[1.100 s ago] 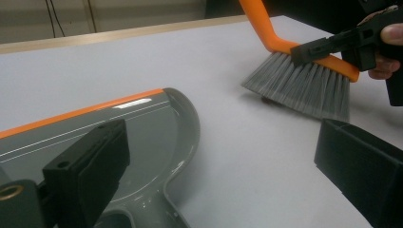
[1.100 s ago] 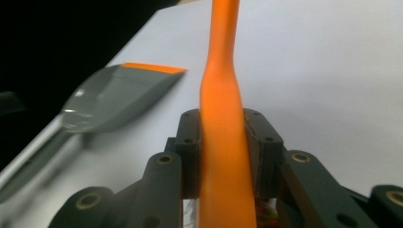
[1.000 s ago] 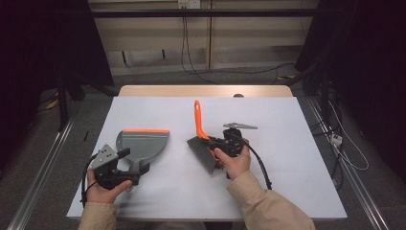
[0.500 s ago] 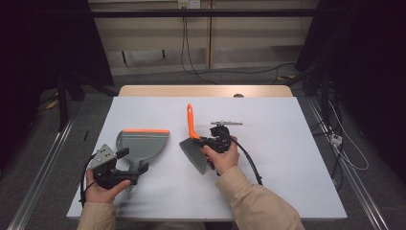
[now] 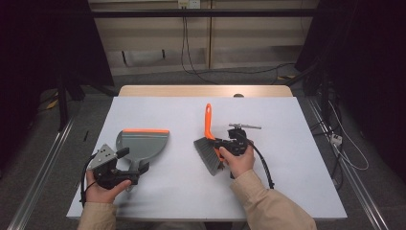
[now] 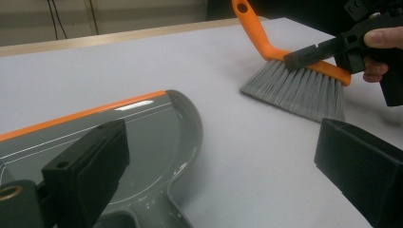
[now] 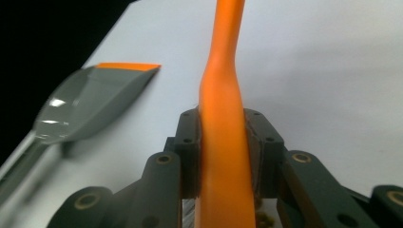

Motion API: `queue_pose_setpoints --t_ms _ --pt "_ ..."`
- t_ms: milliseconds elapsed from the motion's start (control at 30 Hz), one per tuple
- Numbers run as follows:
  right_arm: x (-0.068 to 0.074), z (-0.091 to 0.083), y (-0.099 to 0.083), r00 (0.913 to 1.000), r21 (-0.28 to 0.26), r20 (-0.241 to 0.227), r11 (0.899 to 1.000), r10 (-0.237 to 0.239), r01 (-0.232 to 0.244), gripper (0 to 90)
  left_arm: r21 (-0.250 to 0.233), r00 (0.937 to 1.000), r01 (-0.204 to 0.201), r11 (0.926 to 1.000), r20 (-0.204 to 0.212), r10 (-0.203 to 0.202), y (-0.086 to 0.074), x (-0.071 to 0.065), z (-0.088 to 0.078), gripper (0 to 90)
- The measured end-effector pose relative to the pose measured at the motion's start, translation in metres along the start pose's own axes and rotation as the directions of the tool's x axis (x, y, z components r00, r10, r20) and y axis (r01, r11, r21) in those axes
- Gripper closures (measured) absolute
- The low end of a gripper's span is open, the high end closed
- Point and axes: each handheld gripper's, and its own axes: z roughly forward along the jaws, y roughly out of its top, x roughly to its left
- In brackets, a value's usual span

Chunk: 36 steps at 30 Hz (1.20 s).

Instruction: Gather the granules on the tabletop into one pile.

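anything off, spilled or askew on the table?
Nothing stands out. The grey plastic dustpan with orange lip lies flat and clean; the orange-handled grey-bristled hand brush sits clamped in the right claw, bristles on the table.

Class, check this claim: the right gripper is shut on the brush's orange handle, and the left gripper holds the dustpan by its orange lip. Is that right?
Not quite. The right gripper is shut on the brush, but the left gripper view shows the left gripper open, holding nothing; the dustpan lies on the table.
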Motion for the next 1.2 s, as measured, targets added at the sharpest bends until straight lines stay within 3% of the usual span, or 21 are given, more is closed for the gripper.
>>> queue_pose_setpoints --t_ms 100,267,400,433,533,633,733,767,800,833,1000,1033,1100,1133,1200 --pt "0.001 0.000 0.002 0.9981 -0.008 -0.045 0.999 0.041 -0.042 70.7 0.002 1.0000 0.004 1.0000 0.003 -0.004 0.000 0.000 0.001 4.2" --pt "0.010 -0.006 0.014 0.9936 -0.038 -0.111 0.999 0.018 -0.022 70.8 -0.001 1.0000 0.002 1.0000 0.004 -0.002 0.000 0.000 0.000 4.2" --pt "0.009 -0.014 0.029 0.9886 -0.084 -0.118 0.993 -0.093 0.083 70.8 -0.001 1.0000 0.009 1.0000 0.004 -0.009 -0.001 0.001 -0.001 4.1" --pt "0.008 -0.016 0.032 0.9883 -0.091 -0.099 0.990 -0.115 0.106 70.8 -0.004 0.9999 0.011 0.9999 0.003 -0.011 -0.001 0.001 -0.001 4.2" --pt "0.000 -0.019 0.041 0.9708 -0.113 -0.094 0.971 -0.221 0.210 70.8 -0.002 0.9999 0.013 0.9999 0.001 -0.013 -0.001 0.001 0.000 4.1" --pt "-0.006 -0.015 0.045 0.9289 -0.100 -0.068 0.929 -0.364 0.357 70.8 -0.001 0.9999 0.015 0.9999 0.002 -0.015 -0.001 0.002 0.000 4.2" --pt "-0.013 -0.008 0.046 0.8884 -0.071 -0.070 0.891 -0.454 0.449 70.9 0.000 0.9999 0.017 0.9999 0.001 -0.017 -0.002 0.003 -0.001 4.1" --pt "-0.014 -0.006 0.047 0.8685 -0.068 -0.077 0.872 -0.490 0.485 70.9 -0.001 0.9998 0.020 0.9998 0.000 -0.020 -0.002 0.003 0.000 4.2" --pt "-0.014 -0.003 0.047 0.8412 -0.062 -0.071 0.844 -0.536 0.533 70.8 -0.001 0.9998 0.020 0.9998 0.001 -0.020 -0.002 0.003 0.000 4.2" --pt "-0.014 0.000 0.047 0.8057 -0.045 -0.065 0.808 -0.589 0.587 70.9 -0.001 0.9997 0.023 0.9997 0.001 -0.023 -0.002 0.003 0.000 4.2" --pt "-0.013 0.009 0.044 0.7298 -0.022 -0.115 0.736 -0.674 0.676 70.9 0.001 0.9997 0.024 0.9997 -0.003 -0.024 -0.003 0.005 -0.002 4.2" --pt "-0.012 0.009 0.042 0.7207 -0.027 -0.132 0.729 -0.681 0.684 70.9 0.000 0.9997 0.024 0.9997 -0.007 -0.024 -0.003 0.005 -0.003 4.2" --pt "-0.007 0.008 0.039 0.6920 -0.024 -0.172 0.705 -0.701 0.708 71.0 0.000 0.9996 0.025 0.9997 -0.011 -0.025 -0.003 0.005 -0.005 4.2" --pt "-0.004 0.008 0.037 0.6830 -0.019 -0.184 0.697 -0.707 0.717 71.1 0.002 0.9996 0.026 0.9997 -0.015 -0.026 -0.003 0.005 -0.006 4.2" --pt "0.002 0.005 0.033 0.6503 -0.006 -0.211 0.666 -0.730 0.746 71.1 0.006 0.9995 0.025 0.9997 -0.019 -0.025 -0.003 0.005 -0.007 4.2"
